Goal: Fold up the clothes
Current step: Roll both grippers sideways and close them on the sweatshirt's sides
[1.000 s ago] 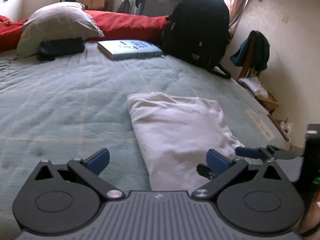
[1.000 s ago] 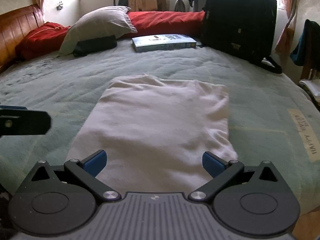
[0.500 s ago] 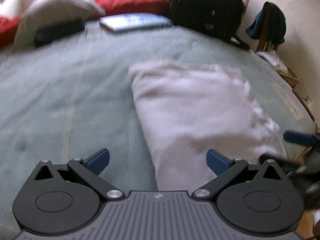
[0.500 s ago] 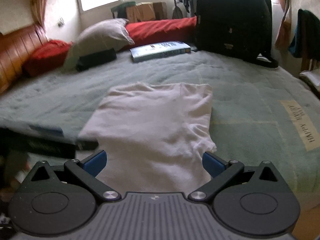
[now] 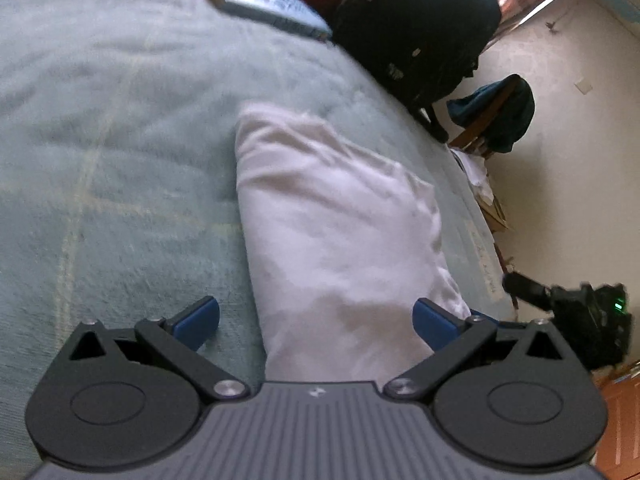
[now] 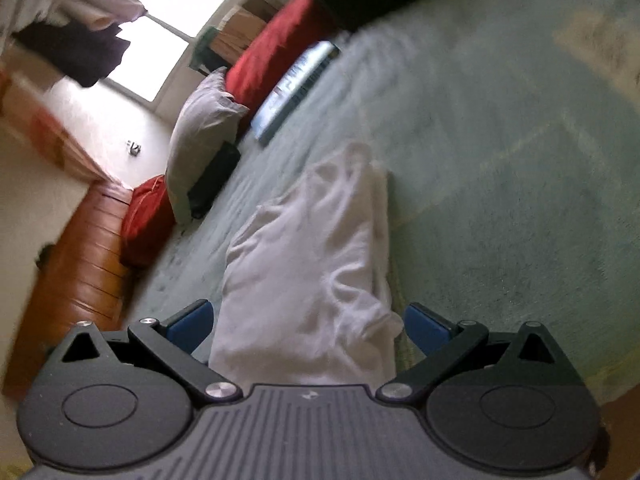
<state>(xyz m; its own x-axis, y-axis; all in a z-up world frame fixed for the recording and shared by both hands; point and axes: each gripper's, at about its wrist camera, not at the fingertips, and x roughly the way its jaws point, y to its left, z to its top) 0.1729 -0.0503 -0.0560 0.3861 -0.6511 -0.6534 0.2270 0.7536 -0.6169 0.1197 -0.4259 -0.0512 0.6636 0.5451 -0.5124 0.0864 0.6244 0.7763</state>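
Observation:
A white garment (image 5: 332,232) lies folded lengthwise on the green bedspread (image 5: 100,140), its near end between the blue pads of my left gripper (image 5: 316,322). That gripper stands open over the cloth's near edge. In the right wrist view the same white garment (image 6: 316,248) runs away from my right gripper (image 6: 306,322), which is open too, with the wrinkled near end between its pads. The right gripper's body (image 5: 576,304) shows at the right edge of the left wrist view, beside the bed.
A black backpack (image 5: 416,28), a blue book (image 5: 264,0) and red bedding (image 6: 280,48) lie at the bed's far end. A grey pillow (image 6: 200,128) leans by the wooden headboard (image 6: 76,276). A chair with dark clothes (image 5: 500,112) stands by the wall.
Both grippers have tilted, the right one strongly, and moved in over the garment's near end. The cloth looks more wrinkled and narrower than a second ago.

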